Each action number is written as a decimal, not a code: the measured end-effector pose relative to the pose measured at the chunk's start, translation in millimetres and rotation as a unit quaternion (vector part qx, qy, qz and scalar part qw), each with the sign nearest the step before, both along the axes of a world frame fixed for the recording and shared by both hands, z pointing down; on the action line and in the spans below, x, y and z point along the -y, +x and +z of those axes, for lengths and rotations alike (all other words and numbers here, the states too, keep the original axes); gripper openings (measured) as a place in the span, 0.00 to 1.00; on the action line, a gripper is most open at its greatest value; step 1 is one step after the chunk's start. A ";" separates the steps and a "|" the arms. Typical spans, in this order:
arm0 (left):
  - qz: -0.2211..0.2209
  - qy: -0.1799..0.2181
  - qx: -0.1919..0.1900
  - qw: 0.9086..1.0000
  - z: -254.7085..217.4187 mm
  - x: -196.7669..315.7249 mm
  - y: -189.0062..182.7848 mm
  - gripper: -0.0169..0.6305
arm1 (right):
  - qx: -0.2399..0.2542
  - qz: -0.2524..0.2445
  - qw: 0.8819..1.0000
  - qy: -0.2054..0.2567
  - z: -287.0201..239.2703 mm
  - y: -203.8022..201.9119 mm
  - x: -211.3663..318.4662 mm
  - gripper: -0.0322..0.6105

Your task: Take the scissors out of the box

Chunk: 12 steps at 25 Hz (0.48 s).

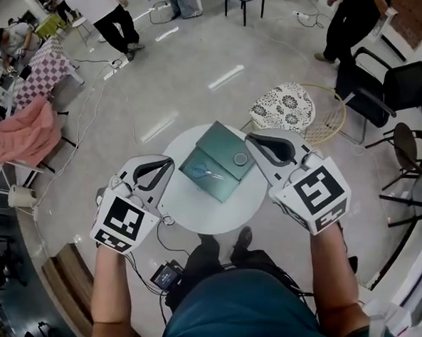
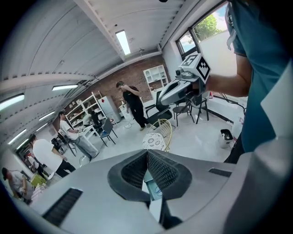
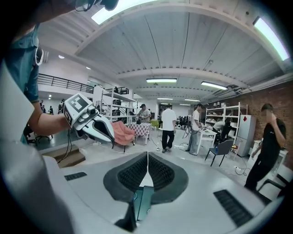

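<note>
Both arms reach forward and down over the round white bench (image 1: pixel 194 212), one on each side of the box. The left hand holds the left tool (image 1: pixel 170 162) low, by the bench's left edge. Its tip points toward the box and is just beside it. Its two jaws are pressed together, and nothing is between them. The right hand holds the right tool (image 1: pixel 250 138) a bit farther out, with its tip by the far right corner of the box. Its jaws are pressed together too, and they hold nothing.

The scissors (image 1: pixel 208 173) lie flat inside the open green box (image 1: pixel 225 142), which sits in the middle of the bench. They have blue handles. They rest in the lighter front half of the box. A small round thing (image 1: pixel 241 159) sits in the box close to them, but I cannot tell what it is. A chair with a flowery cushion (image 1: pixel 282 106) stands just behind the bench.
</note>
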<state>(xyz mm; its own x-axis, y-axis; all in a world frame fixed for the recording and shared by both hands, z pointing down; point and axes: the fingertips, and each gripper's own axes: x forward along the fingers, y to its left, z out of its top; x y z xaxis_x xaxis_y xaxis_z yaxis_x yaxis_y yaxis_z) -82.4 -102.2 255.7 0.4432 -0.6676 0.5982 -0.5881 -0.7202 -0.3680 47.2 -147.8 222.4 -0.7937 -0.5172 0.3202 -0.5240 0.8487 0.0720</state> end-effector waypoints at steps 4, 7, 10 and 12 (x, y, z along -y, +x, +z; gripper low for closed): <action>0.027 -0.018 0.009 0.999 19.0 18.1 0.7 0.05 | -0.004 0.022 1.000 -0.009 8.2 7.2 9.9 0.11; 0.041 -0.029 0.016 0.999 38.0 32.6 -1.9 0.06 | -0.010 0.038 0.999 -0.016 18.6 12.2 21.4 0.11; 0.054 -0.042 0.018 0.997 60.9 44.5 -5.4 0.06 | -0.021 0.061 0.998 -0.021 31.2 17.1 32.0 0.11; 0.061 -0.052 0.019 0.997 78.2 52.5 -7.9 0.06 | -0.023 0.071 0.997 -0.027 42.4 18.4 37.6 0.11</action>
<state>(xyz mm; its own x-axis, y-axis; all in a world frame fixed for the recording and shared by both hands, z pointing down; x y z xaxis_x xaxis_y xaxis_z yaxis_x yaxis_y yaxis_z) -90.3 -154.7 333.9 0.4934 -0.5438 0.6788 -0.4800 -0.8211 -0.3089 65.6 -185.4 264.9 -0.6975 -0.6042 0.3853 -0.6358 0.7698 0.0561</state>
